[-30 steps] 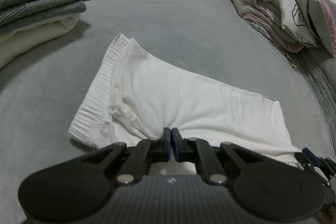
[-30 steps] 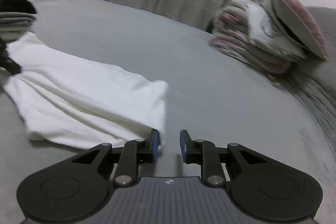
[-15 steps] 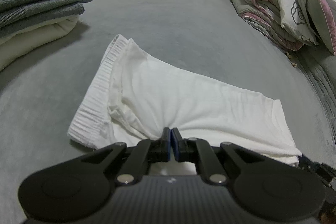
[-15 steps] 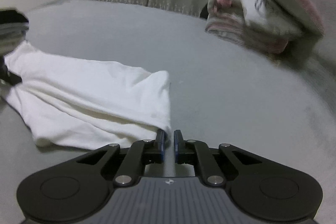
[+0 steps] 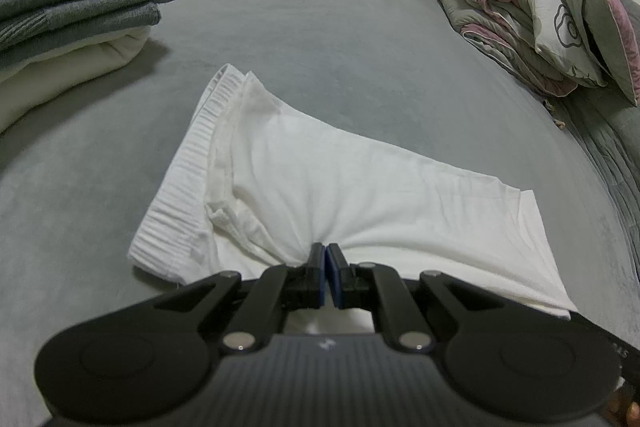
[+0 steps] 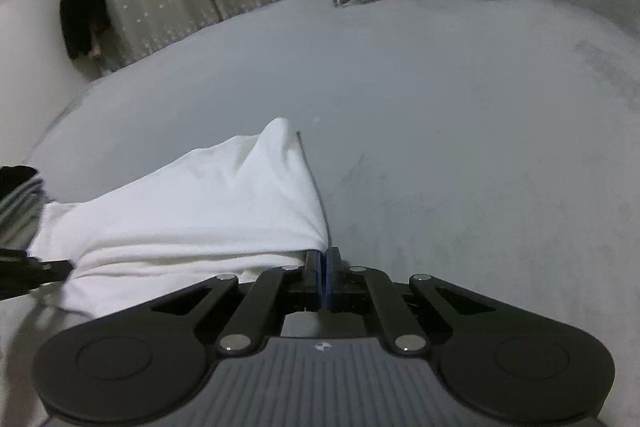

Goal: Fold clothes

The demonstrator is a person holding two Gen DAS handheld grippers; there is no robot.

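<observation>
1. A pair of white shorts [image 5: 340, 187] lies flat on a grey bedspread [image 5: 320, 27], ribbed waistband toward a stack of folded clothes [image 5: 72, 11] at the left.
2. The left gripper [image 5: 326, 267] has its jaws closed on the near edge of the shorts at mid-length, the cloth puckering into the pinch.
3. The right gripper [image 6: 323, 269] has its jaws clamped on the near corner of the leg hem, which peaks up off the bedspread in the right wrist view.
4. The step in hand appears to be securing both holds ahead of a fold.
5. The next move likely calls for carrying the hem end over toward the waistband while the left hold anchors the cloth.
6. A second ago the right jaws stood apart just beside the hem; they have just been closing, and the cloth now sits between them.
7. The right wrist view has also tilted since then, while the left grip and view are unchanged.
</observation>
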